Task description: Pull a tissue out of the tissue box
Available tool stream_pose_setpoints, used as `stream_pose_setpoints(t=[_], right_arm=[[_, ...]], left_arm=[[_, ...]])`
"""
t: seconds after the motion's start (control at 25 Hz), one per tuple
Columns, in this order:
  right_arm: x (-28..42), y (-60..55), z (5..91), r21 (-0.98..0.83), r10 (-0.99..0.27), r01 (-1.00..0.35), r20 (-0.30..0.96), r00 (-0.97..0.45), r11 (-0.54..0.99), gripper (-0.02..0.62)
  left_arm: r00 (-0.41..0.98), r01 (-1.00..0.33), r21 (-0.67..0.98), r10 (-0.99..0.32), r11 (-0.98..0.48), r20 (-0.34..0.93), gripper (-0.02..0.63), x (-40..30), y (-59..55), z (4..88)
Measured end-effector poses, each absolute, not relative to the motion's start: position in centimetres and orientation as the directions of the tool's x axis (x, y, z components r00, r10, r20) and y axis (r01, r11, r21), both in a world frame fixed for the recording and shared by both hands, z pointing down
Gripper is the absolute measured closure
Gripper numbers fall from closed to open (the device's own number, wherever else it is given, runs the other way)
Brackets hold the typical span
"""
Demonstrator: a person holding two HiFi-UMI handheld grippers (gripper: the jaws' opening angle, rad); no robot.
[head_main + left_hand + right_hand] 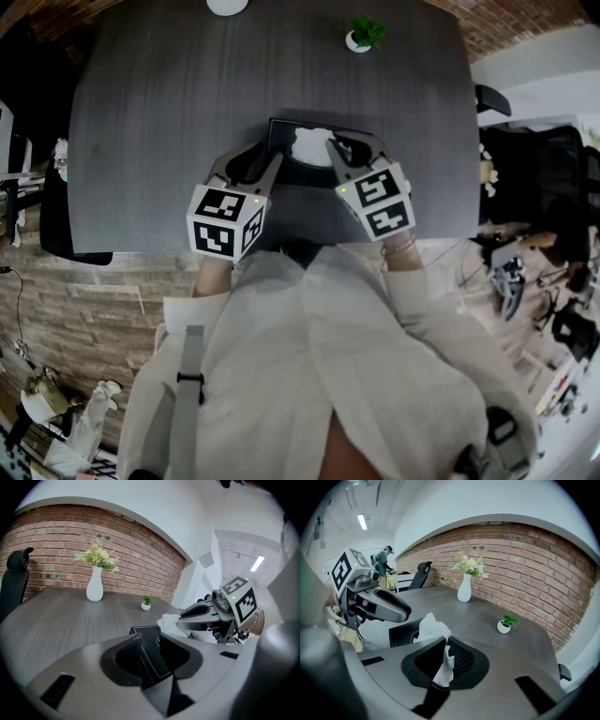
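Head view gives you one dark grey table (pixel 169 112), matt with a fine wood grain. On it lies one tissue box (pixel 284 131): flat, rectangular, black and leather-like, edged with white stitching. It sits near the table's near edge, between your two grippers. One white tissue (pixel 309 145), soft and crumpled, rises in a peak from the opening in the box's top.

Your right gripper (pixel 446 644) is clenched on that tissue: a twisted strip of it is pinched between the ribbed black pads. Your left gripper (pixel 149 637) clamps the box's near left corner, with black leather filling the slot between its jaws. Each gripper carries one cube (pixel 225 220) with black and white square markers.

Farther back stand one slim white vase (pixel 94 587), smooth and bottle-shaped, holding pale flowers, and one small green plant (pixel 146 603) in a round white pot. The two are well apart. A black office chair (pixel 421 576) stands at the table's end, before a red brick wall (pixel 525 564).
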State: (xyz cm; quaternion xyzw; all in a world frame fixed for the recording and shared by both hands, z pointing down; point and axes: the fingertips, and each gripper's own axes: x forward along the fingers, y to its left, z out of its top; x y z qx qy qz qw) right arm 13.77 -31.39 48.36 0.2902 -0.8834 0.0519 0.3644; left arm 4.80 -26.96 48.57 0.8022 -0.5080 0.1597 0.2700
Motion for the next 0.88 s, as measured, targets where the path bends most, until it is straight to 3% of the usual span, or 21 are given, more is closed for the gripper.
stream_pose_setpoints(t=[0.88], right_arm=[[14.2,-32.1,45.7,0.104,-0.523,-0.587,0.594,-0.611,0.803,0.578]], left_arm=[[0.45,-0.893,0.251,-0.729,-0.373,0.517,0.497,5.0,-26.5,47.3]])
